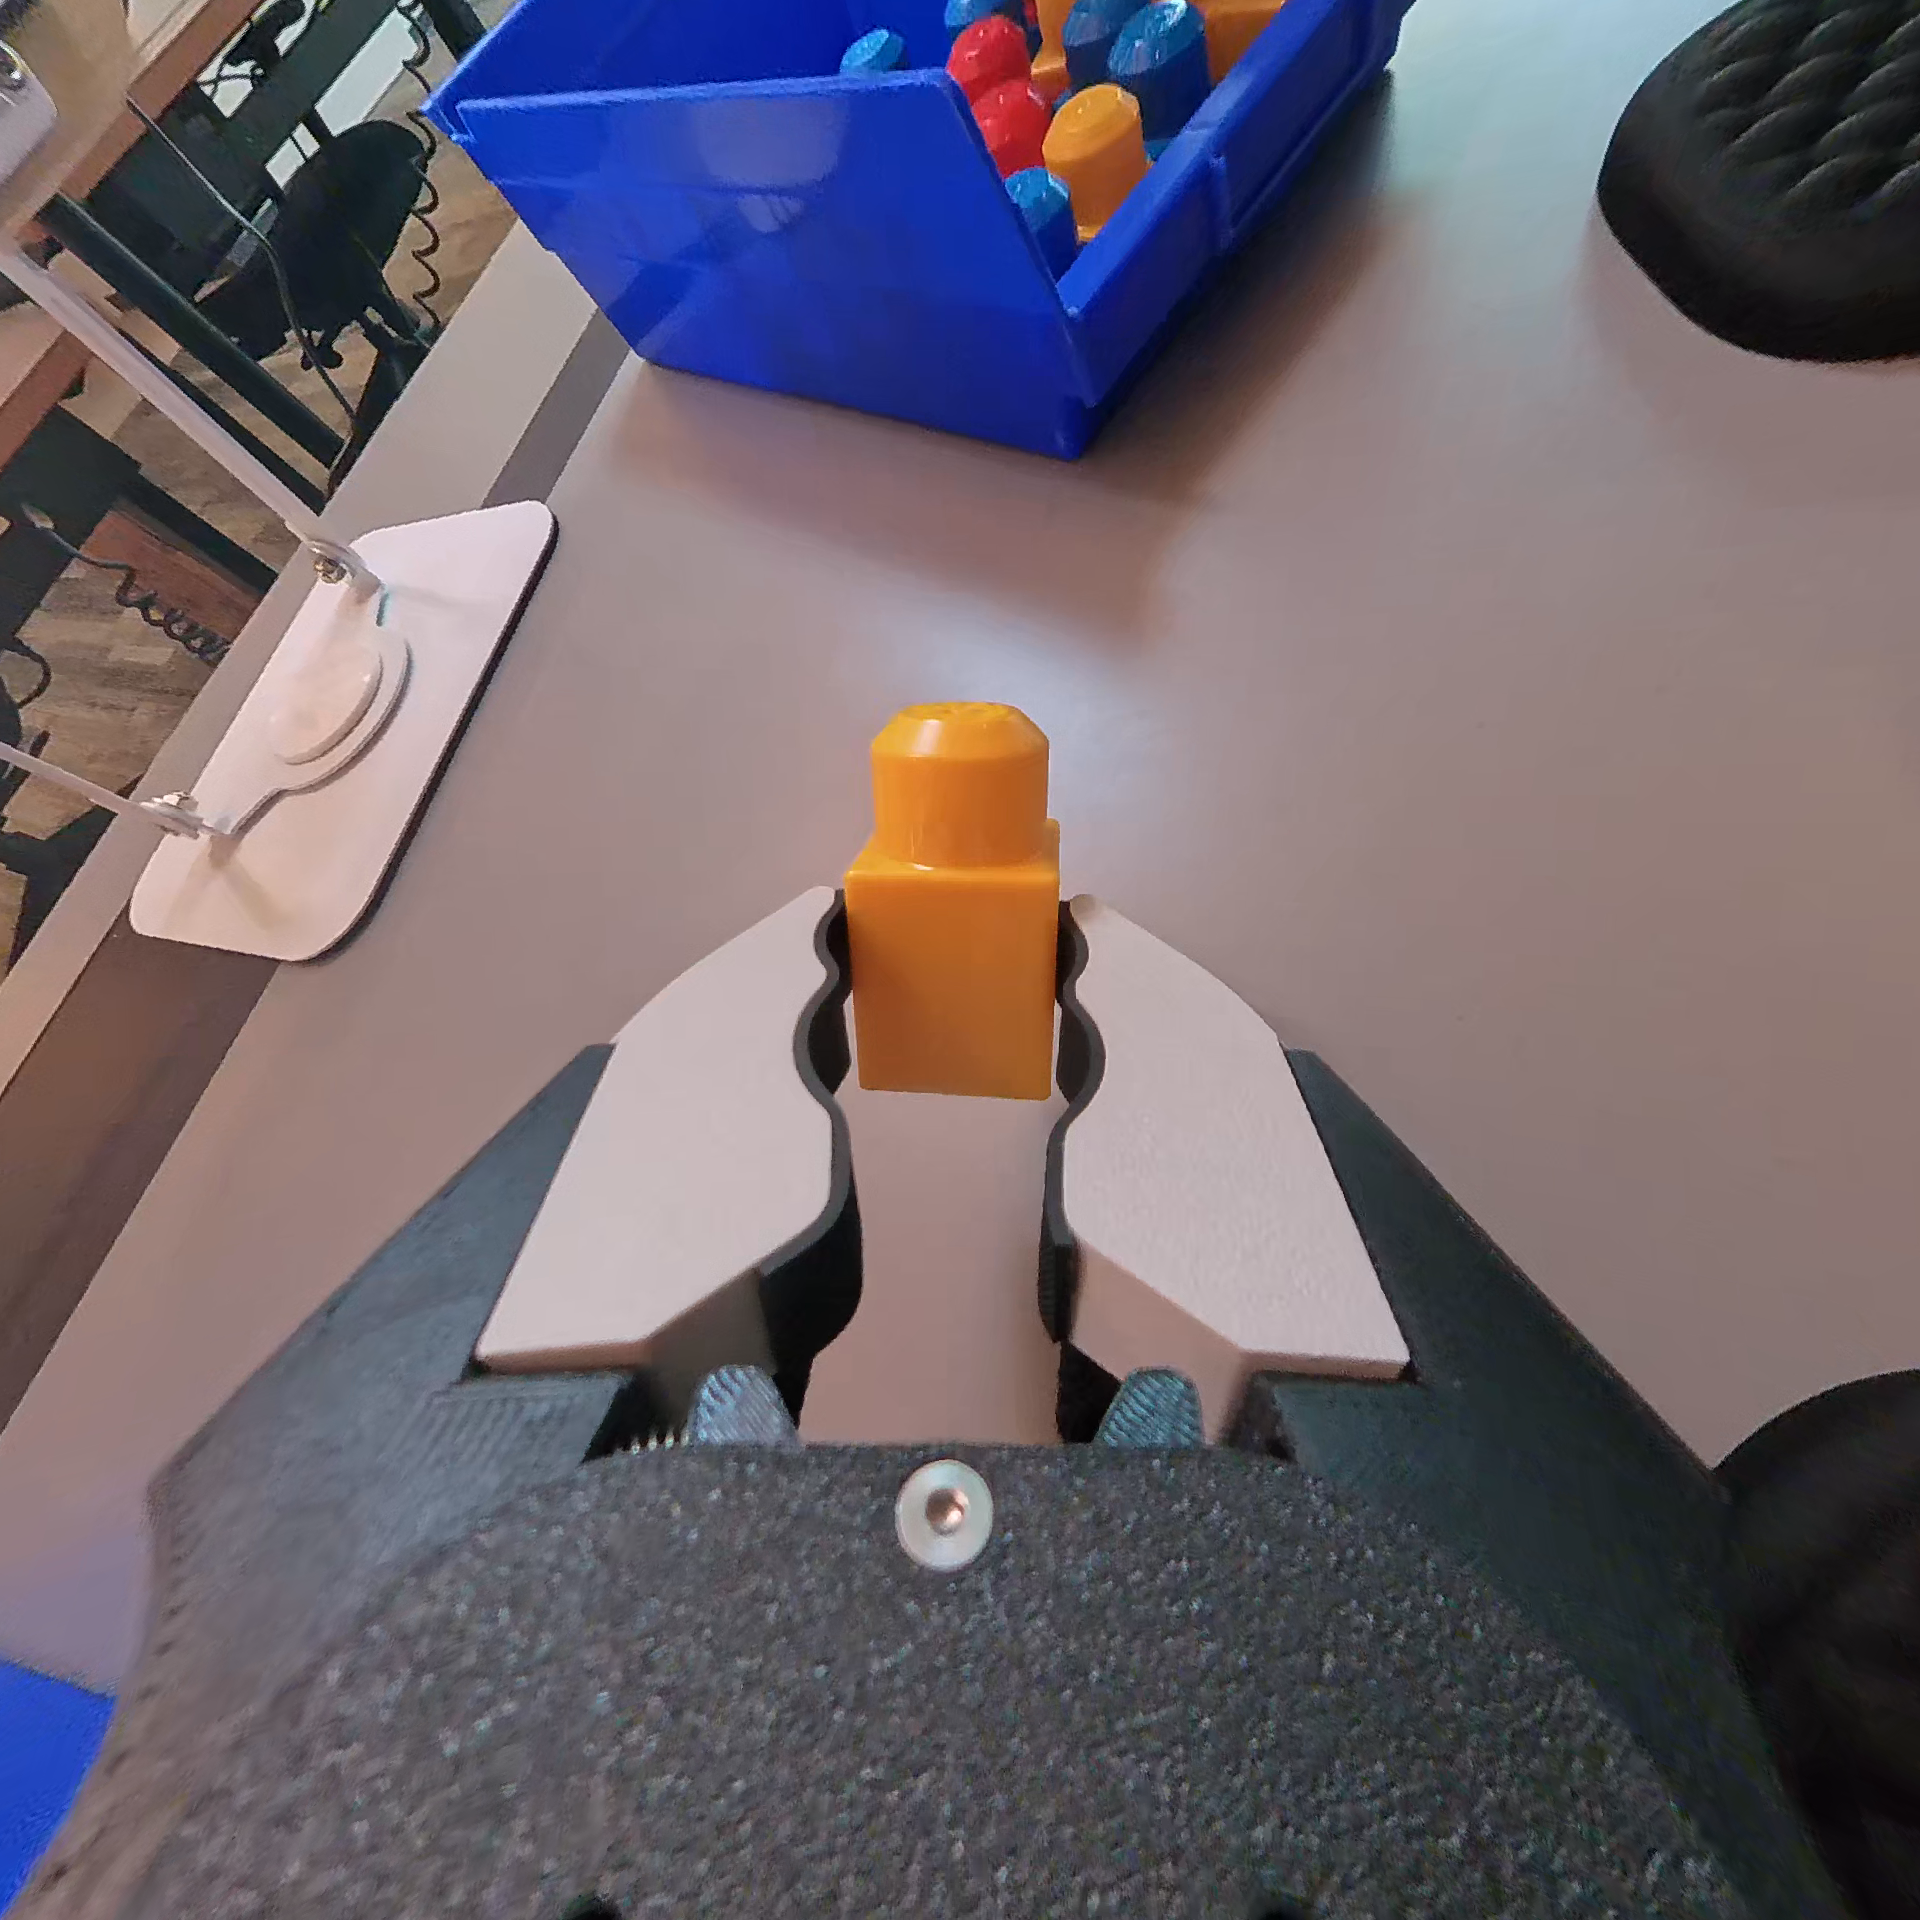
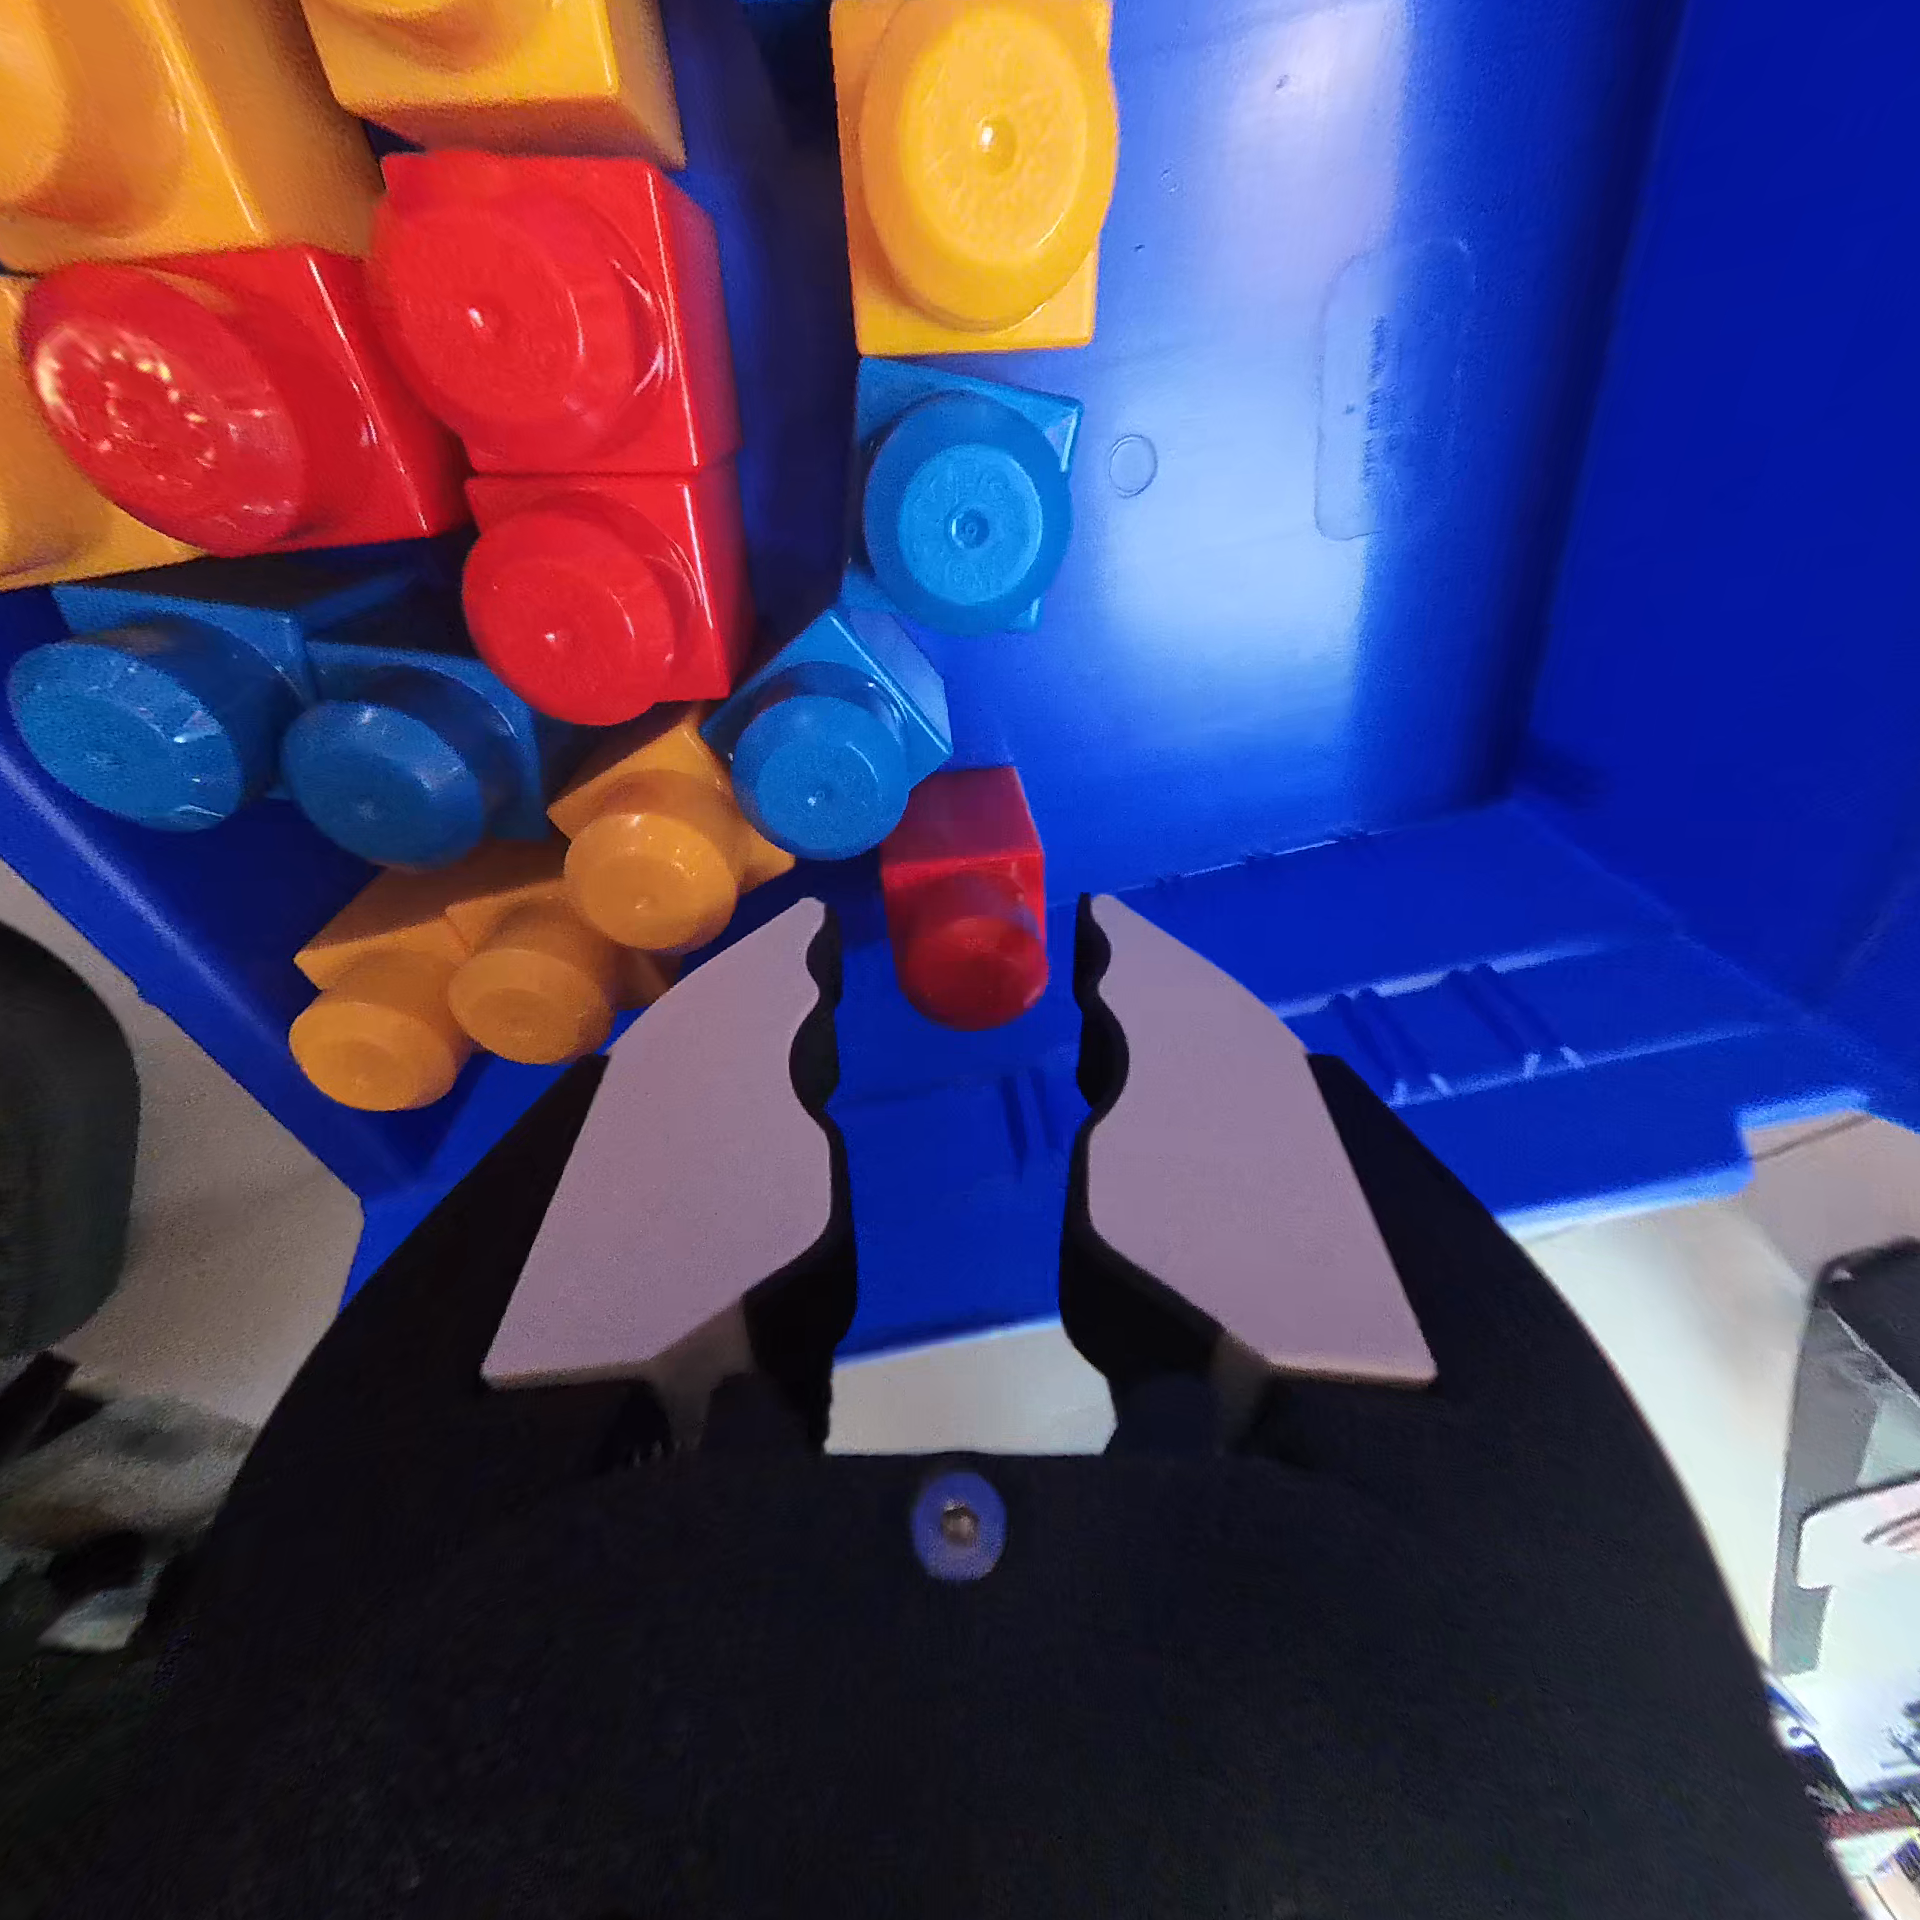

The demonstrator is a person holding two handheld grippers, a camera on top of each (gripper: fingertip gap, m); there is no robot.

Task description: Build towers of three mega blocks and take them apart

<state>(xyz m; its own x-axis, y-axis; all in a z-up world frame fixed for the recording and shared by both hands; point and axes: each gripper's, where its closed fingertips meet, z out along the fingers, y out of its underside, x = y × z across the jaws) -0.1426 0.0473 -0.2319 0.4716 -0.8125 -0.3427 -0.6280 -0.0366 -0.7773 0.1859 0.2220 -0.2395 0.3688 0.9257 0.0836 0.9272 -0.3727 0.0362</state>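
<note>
My left gripper (image 1: pixel 954 920) is shut on an upright orange block (image 1: pixel 951 997), stud up, at the grey table (image 1: pixel 1403 779); I cannot tell whether its base touches the table. The blue bin (image 1: pixel 831 270) of several red, blue and orange blocks stands beyond it. In the right wrist view my right gripper (image 2: pixel 956 920) is open and empty, pointing down into the blue bin (image 2: pixel 1351 520). A dark red block (image 2: pixel 966 883) lies just ahead of its fingertips, stud towards me. Several red, blue and orange blocks (image 2: pixel 582 582) are piled on the bin's left side.
A white flat stand base (image 1: pixel 343 727) with thin metal rods sits at the table's left edge. A black textured object (image 1: pixel 1766 177) lies at the far right, another black shape (image 1: pixel 1839 1558) at the near right. The bin's right floor is bare. The grippers' ends are close to 40 cm from one another. The black shape (image 1: pixel 1839 1558) is closer to my left gripper, around 12 cm from its tips; the right tips are 45 cm off.
</note>
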